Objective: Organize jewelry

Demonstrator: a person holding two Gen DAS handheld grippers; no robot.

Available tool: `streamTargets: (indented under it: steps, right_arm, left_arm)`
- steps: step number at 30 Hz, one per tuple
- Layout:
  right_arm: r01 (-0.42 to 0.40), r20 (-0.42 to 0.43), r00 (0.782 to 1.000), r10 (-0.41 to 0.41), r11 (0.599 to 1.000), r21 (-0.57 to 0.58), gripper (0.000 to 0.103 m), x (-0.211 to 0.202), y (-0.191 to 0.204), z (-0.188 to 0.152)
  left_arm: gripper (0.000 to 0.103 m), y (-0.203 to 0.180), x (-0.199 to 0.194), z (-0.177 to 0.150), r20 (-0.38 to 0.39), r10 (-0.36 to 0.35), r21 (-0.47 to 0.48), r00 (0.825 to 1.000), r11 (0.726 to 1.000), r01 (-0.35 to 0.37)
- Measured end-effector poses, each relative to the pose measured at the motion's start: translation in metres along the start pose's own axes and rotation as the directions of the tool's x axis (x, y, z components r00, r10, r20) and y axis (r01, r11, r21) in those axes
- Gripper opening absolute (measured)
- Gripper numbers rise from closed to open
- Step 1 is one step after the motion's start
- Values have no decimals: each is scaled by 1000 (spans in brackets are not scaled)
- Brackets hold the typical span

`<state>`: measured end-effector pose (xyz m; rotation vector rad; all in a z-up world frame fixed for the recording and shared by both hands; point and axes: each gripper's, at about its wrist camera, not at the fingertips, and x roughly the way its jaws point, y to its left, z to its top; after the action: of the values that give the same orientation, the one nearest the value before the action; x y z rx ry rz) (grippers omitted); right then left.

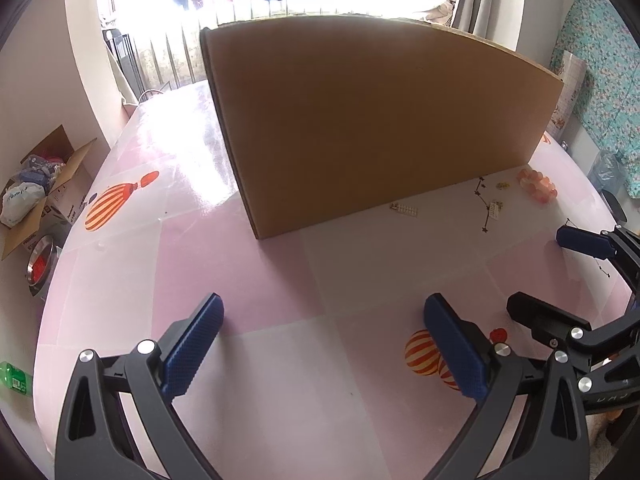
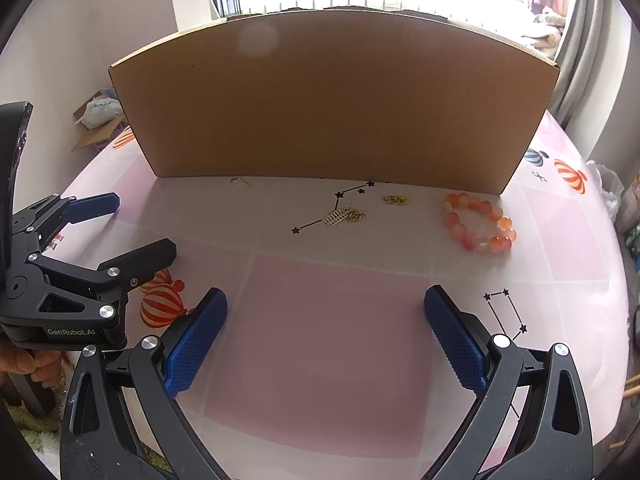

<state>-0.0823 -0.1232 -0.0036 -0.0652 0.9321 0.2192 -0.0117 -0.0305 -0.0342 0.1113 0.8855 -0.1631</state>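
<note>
A pink-orange bead bracelet (image 2: 480,222) lies on the table near the right end of a brown cardboard box (image 2: 332,100). A gold ladder-shaped earring with chain (image 2: 344,216), a small gold piece (image 2: 395,200) and another ladder-shaped earring (image 2: 240,182) lie along the box's front. The left wrist view shows the bracelet (image 1: 538,186) and earrings (image 1: 405,209) at the far right. My right gripper (image 2: 326,336) is open and empty, short of the jewelry. My left gripper (image 1: 322,344) is open and empty, left of it.
The pink checked tablecloth (image 2: 332,344) has printed balloons and star patterns. An open carton (image 1: 44,196) with bags and a metal bowl (image 1: 40,266) stand off the table's left side. A green bottle (image 1: 14,376) lies lower left. The table edge curves at the right.
</note>
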Motion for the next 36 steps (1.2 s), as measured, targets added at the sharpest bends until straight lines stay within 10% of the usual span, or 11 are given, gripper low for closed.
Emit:
streamTargets:
  steps: [11, 19, 36]
  right_arm:
    - [-86, 61, 995, 84, 996, 28, 85, -10, -28, 11]
    - [-149, 47, 988, 146, 988, 50, 55, -4, -42, 14]
    - [-187, 67, 981, 183, 981, 55, 53, 8, -51, 20]
  left_arm:
    - [81, -23, -39, 31, 102, -40, 122, 994, 992, 28]
    - [38, -43, -2, 46, -7, -94, 167, 996, 981, 94]
    - [27, -48, 25, 48, -53, -75, 162, 996, 983, 83]
